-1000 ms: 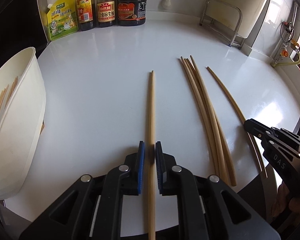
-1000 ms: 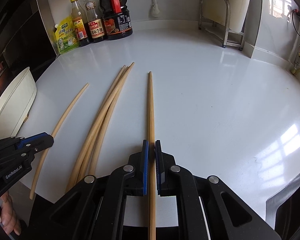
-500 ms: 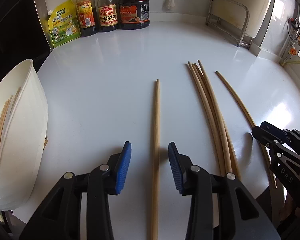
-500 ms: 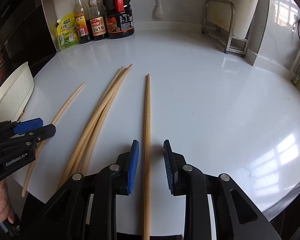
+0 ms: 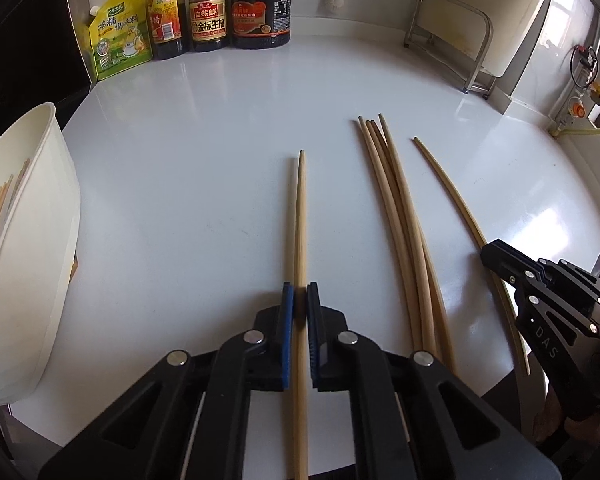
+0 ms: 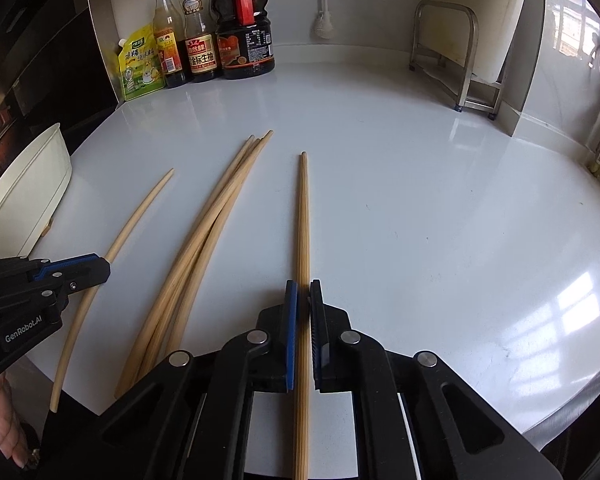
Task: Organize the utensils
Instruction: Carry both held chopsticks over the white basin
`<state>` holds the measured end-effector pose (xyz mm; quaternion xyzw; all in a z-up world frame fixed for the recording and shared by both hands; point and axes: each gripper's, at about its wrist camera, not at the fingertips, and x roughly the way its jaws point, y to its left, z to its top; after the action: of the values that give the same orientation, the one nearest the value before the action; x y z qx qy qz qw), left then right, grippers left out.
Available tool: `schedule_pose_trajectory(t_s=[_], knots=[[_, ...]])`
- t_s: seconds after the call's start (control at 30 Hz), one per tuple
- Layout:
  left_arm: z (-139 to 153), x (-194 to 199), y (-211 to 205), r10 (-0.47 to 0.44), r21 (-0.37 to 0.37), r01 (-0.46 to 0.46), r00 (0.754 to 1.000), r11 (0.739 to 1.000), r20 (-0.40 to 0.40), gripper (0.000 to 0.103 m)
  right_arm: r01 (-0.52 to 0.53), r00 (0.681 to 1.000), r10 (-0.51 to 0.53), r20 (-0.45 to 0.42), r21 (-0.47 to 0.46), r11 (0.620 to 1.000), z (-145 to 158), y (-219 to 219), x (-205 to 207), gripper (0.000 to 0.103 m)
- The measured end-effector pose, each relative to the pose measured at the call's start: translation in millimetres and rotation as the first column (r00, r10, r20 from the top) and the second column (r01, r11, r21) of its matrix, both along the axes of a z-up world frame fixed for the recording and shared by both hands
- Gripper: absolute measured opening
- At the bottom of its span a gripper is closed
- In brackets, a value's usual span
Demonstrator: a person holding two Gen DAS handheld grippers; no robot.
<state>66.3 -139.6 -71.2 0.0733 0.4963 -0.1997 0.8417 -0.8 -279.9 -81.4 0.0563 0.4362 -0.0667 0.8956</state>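
the left gripper (image 5: 300,300) is clamped on a chopstick (image 5: 300,220) that runs straight ahead along its fingers, tip toward the back edge of the counter (image 5: 220,120). the right gripper (image 6: 303,300) is clamped the same way on its own stick (image 6: 303,220). the tub (image 5: 40,220) holding sorted sticks stands at the counter's left edge, nearest the left gripper, so that arm likely delivers first. four loose sticks (image 5: 396,220) lie between the two held ones. readable: "das" on the right gripper, "genrobot.ai" on the left, "金标生抽" on a bottle (image 5: 208,8).
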Motion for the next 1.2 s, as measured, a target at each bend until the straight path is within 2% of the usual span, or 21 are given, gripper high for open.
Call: schedule_pose_trajectory(t_s=[0.1,0.37,0.63,0.93,1.2], knots=[[7,0,3,0.003,-0.023,-0.004,1.000,1.000,-0.006,0.007,0.013,1.000,-0.013,0.009,0.036,0.999,3,-2,-2,0.006],[30,1,17,0.021,-0.088,-0.021,1.000,0.996,0.005,0.007,0.027,0.998,-0.031,0.052,0.063,0.998,14,0,-6,0.006],[42,1,27,0.031,-0.115,-0.029,0.999,0.993,0.018,0.007,0.028,0.997,-0.034,0.076,0.080,0.996,20,3,-10,0.006],[72,-7,44,0.041,-0.161,-0.030,0.997,0.986,0.063,0.007,0.000,0.988,-0.014,0.151,0.093,0.996,56,13,-14,0.006],[114,-5,97,0.119,-0.193,-0.090,0.982,0.977,0.145,0.007,-0.098,0.974,0.070,0.217,0.121,0.988,91,57,7,0.006]])
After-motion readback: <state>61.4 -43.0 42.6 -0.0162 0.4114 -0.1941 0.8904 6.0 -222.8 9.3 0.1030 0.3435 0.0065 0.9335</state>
